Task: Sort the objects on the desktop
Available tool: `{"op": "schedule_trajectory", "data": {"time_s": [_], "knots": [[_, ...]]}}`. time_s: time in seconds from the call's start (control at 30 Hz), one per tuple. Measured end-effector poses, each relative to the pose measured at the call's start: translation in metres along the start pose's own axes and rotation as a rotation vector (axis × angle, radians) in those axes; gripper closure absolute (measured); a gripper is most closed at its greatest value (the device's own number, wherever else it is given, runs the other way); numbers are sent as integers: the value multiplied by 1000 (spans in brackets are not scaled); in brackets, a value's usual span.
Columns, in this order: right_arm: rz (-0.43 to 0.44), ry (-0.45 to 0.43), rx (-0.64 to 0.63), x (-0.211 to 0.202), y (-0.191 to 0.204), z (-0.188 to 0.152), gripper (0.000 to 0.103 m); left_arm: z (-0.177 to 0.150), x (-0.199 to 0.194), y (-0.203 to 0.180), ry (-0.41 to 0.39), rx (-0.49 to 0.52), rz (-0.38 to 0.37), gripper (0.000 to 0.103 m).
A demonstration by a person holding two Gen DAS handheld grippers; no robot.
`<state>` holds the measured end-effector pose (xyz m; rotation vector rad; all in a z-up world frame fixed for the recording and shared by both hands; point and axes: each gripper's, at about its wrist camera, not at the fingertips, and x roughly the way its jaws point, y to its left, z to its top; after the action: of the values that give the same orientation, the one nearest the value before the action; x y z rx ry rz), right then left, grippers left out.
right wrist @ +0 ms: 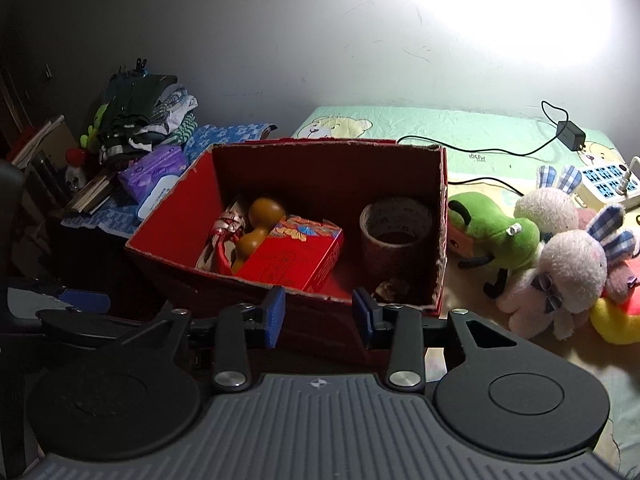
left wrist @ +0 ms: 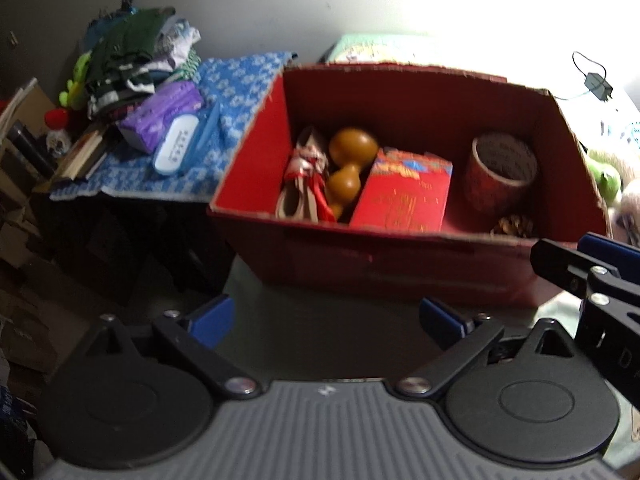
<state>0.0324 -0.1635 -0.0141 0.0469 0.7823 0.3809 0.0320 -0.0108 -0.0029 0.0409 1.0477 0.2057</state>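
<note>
Left gripper (left wrist: pixel 326 318): jaws spread wide, holding nothing, before the near wall of the red box (left wrist: pixel 400 268). Right gripper (right wrist: pixel 319 316): jaws part open, empty, at the box's near rim. Box contents: gourd (right wrist: pixel 260 228) at 9 o'clock, red packet (right wrist: pixel 296 258) centre, tape roll (right wrist: pixel 394 226) at 3 o'clock. Plush toys (right wrist: pixel 560 264) lie right of the box; open sheet beyond.

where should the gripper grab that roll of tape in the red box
Grip the tape roll by its wall: one finger inside the open core, one outside, coming straight down from above. It stands on end with the hole facing up, clear of the red packet, and looks too wide to span across easily.
</note>
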Motion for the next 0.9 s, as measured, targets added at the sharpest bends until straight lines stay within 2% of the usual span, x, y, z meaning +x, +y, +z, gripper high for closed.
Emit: {"op": "schedule_trajectory", "data": {"time_s": [0.17,0.4,0.57,0.9], "knots": [[-13,71,5,8,8,-14,62,-14,12,0,56,36,20,3],[-32,172,30,19,15,-24,61,-26,34,7,185,36,-32,3],[-39,217,22,21,21,-25,60,-32,44,4,257,84,-58,3],[-23,253,9,30,34,-17,59,-26,53,19,302,98,-65,3]]}}
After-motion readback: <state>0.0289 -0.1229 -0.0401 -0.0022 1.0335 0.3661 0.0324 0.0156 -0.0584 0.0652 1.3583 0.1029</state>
